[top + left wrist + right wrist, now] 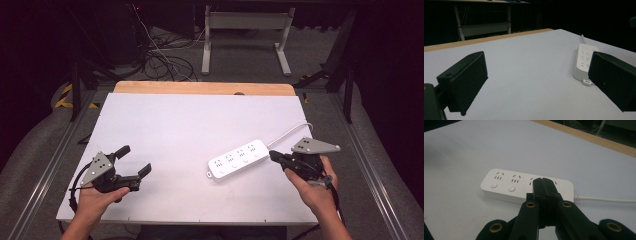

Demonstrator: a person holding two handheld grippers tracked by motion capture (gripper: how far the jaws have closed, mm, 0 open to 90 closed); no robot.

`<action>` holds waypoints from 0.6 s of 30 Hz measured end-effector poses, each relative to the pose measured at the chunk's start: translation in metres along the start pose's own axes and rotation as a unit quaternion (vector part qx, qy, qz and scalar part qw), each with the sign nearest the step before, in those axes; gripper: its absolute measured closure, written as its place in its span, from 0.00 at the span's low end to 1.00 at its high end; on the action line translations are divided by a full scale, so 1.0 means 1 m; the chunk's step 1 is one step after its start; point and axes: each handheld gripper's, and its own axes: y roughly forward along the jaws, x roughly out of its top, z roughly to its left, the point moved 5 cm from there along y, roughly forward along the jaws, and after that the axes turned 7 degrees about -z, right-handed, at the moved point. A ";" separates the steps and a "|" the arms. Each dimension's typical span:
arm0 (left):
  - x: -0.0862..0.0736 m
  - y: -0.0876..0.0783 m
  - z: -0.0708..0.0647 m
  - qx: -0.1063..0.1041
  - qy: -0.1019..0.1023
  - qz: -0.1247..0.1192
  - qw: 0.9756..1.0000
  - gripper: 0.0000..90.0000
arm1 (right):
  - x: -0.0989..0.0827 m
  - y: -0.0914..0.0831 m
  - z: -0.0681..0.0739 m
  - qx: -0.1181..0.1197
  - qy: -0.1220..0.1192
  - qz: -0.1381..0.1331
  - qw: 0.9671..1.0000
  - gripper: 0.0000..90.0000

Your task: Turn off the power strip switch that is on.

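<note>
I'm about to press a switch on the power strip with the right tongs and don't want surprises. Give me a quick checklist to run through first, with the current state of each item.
1. Right tongs closed to a tip for pressing: ok, jaws together.
2. Right tongs close to the power strip: ok, tip at its cord end; contact cannot tell.
3. Strip lying flat, sockets up, on the white table: ok.
4. Buttons visible and reachable: ok for two; the others sit behind the jaws.
5. Left tongs free to steady the strip: ok, open, empty, apart from it.
6. Cord plugged in or live: cannot tell, it runs off the table's edge.
</note>
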 end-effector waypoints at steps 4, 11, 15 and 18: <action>0.000 0.000 0.000 0.000 0.001 0.000 1.000 0.03 | 0.004 0.013 0.000 -0.001 -0.003 0.012 1.000 1.00; 0.000 -0.001 0.001 0.002 -0.001 -0.001 1.000 0.03 | 0.000 0.047 -0.007 -0.018 -0.009 0.059 0.998 1.00; 0.000 0.000 0.000 0.001 0.000 0.001 1.000 0.03 | -0.011 0.067 -0.013 -0.029 -0.011 0.093 0.995 1.00; 0.000 0.000 0.000 0.001 -0.001 -0.002 1.000 0.03 | -0.017 0.076 -0.018 -0.033 -0.005 0.106 0.994 1.00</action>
